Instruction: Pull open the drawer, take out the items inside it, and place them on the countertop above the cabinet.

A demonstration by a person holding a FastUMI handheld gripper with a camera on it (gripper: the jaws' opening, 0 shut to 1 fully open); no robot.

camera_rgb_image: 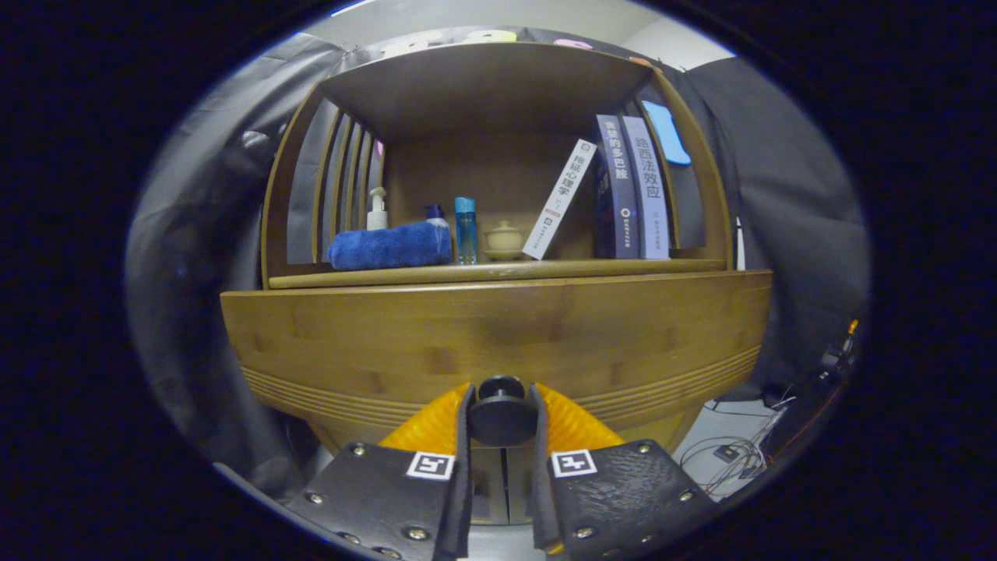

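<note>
The hand-held gripper (502,421) was clamped on the knob (502,417), both fingers pressing it, ready to pull the drawer (498,335) open.

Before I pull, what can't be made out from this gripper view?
- Drawer contents: hidden behind the closed drawer front.
- Knob grip: the hand-held gripper has its fingers on either side of the knob; real pressure cannot be judged.
- Small cup and bottles behind the blue towel: too small, partly covered.
- Cabinet base: hidden by the fingers.
</note>
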